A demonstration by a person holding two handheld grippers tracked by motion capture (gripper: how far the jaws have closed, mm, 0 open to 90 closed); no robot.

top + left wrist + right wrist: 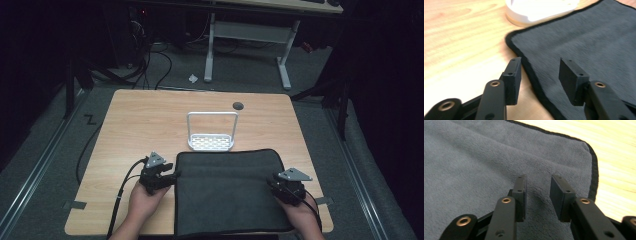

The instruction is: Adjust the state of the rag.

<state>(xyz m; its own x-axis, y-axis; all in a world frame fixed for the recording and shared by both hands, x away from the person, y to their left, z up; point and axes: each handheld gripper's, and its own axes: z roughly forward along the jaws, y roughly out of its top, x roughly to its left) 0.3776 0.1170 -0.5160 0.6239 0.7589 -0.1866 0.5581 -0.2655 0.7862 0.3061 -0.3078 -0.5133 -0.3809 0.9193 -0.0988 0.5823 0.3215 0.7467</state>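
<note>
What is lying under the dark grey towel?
The towel lies flat on the wooden table. Whether anything is hidden beneath cannot be seen.

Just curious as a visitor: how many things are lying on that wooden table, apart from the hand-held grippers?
3. A dark towel lies spread at the near edge, a white rack stands just beyond it at the middle, and a small dark round spot sits near the far edge. Something may be hidden under the towel.

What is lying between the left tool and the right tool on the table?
Between the left tool and the right tool lies the dark grey towel, spread flat on the table, as the high view shows.
</note>
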